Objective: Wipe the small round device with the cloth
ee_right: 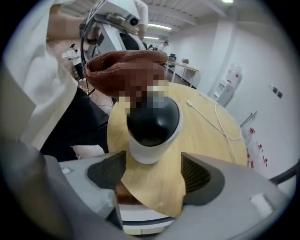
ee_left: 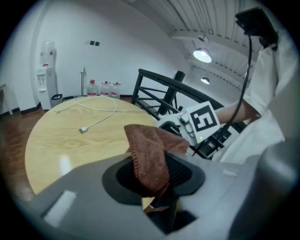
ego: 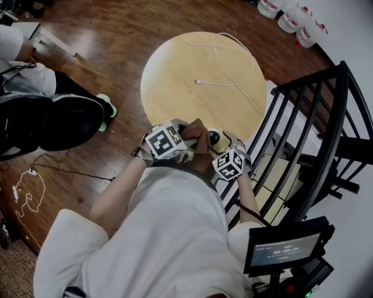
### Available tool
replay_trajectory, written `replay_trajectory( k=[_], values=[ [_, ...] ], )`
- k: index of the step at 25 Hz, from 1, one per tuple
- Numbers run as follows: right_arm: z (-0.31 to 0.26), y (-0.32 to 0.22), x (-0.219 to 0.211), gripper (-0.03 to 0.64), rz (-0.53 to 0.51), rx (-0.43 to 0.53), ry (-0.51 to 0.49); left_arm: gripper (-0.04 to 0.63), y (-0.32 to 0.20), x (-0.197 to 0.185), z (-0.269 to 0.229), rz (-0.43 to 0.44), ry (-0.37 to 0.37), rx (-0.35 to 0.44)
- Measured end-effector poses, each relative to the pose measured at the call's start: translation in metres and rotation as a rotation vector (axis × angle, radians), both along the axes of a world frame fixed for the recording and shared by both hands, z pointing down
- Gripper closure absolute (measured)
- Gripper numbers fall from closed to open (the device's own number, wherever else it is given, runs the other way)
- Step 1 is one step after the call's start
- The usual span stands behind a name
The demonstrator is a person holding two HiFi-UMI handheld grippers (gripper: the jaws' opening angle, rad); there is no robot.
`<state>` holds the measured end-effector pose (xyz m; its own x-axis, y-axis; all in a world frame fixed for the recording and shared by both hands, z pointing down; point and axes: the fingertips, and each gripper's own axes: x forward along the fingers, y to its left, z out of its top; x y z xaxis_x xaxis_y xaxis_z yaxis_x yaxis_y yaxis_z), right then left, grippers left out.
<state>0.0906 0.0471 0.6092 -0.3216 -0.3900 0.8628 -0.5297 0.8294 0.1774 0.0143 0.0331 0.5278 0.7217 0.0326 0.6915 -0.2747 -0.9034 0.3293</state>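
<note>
The small round device (ee_right: 152, 123), a black dome on a white base, stands at the near edge of the round wooden table (ego: 175, 75). My right gripper (ee_right: 153, 163) is shut on it, one pad against each side of the white base. My left gripper (ee_left: 154, 177) is shut on the brown cloth (ee_left: 147, 154), which sticks up from its jaws. In the right gripper view the cloth (ee_right: 123, 70) lies over the top rear of the device. In the head view the cloth (ego: 197, 135) touches the device (ego: 214, 137), between the left gripper (ego: 186, 141) and the right gripper (ego: 224, 146).
A white cable (ego: 233, 58) loops across the far half of the table. A black metal railing (ego: 315, 116) stands close on the right. Water bottles (ego: 291, 17) sit at the far right, a person's dark shoe (ego: 70, 119) on the floor at left.
</note>
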Motion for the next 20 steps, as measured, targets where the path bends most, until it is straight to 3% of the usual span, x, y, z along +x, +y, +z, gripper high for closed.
replay_trajectory(
  k=[4, 8, 20],
  values=[
    [-0.002, -0.01, -0.007, 0.256, -0.157, 0.023, 0.004, 0.451, -0.002, 0.012, 0.019, 0.022, -0.071, -0.021],
    [0.0, -0.007, -0.022, 0.291, -0.243, -0.046, -0.01, 0.451, -0.004, 0.016, 0.031, 0.038, -0.165, -0.003],
    [-0.01, 0.005, -0.03, 0.298, -0.202, -0.053, -0.019, 0.451, 0.02, 0.015, 0.083, 0.017, -0.259, -0.126]
  ],
)
